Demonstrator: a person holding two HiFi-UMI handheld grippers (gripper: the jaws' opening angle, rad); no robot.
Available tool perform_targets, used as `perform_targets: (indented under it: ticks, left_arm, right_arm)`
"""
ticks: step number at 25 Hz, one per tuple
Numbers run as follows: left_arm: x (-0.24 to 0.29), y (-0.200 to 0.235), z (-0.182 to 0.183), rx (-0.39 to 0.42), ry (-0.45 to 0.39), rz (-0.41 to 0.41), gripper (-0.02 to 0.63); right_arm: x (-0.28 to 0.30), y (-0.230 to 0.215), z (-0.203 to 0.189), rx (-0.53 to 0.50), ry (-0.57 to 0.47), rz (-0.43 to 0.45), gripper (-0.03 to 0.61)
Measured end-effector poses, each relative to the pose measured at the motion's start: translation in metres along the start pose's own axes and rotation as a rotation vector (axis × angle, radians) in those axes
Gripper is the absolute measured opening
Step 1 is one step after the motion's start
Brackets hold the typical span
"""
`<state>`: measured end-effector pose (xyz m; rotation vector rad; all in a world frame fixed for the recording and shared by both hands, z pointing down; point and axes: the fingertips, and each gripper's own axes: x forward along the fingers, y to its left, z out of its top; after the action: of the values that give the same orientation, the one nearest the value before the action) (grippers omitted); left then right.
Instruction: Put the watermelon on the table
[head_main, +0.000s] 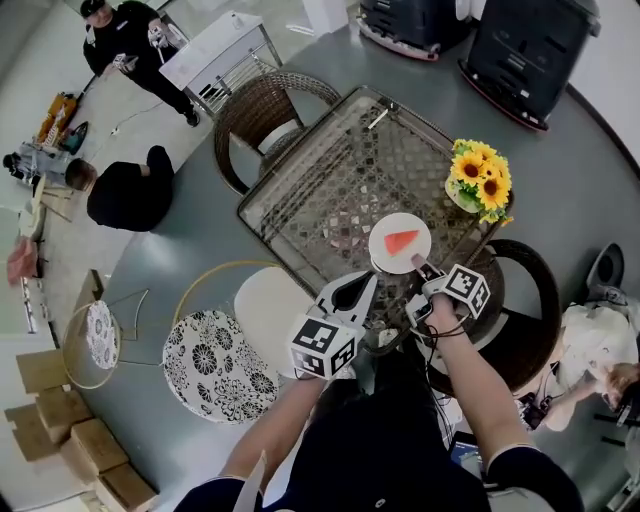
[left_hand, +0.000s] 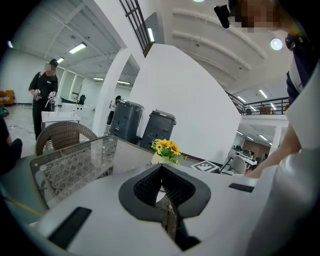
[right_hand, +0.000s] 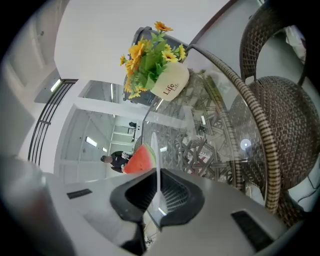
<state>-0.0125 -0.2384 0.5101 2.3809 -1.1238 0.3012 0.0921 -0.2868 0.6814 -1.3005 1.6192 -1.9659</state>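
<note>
Both forearms reached forward. The left hand-held gripper (head_main: 368, 280) was closed on nothing. The right hand-held gripper (head_main: 415, 262), pointing slightly down, pinched the plate's (head_main: 384, 252) near rim over the worktop (head_main: 330, 190) edge. The watermelon (head_main: 402, 241) lay on that plate, just beyond the jaws.

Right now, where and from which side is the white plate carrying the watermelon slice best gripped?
Grip the plate by its thin rim at the edge nearest the person, coming in level from that side, one jaw above, one below. The watermelon slice lies mid-plate, so a flat edge grip likely keeps it on.
</note>
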Motion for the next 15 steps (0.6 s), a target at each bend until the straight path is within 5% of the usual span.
perform_targets:
  ticks: [15]
  left_arm:
    - [0.016, 0.006, -0.019, -0.031, 0.054, 0.007, 0.005]
  right_arm:
    - [0.033, -0.023, 0.003, -0.036, 0.053, -0.045, 0.014]
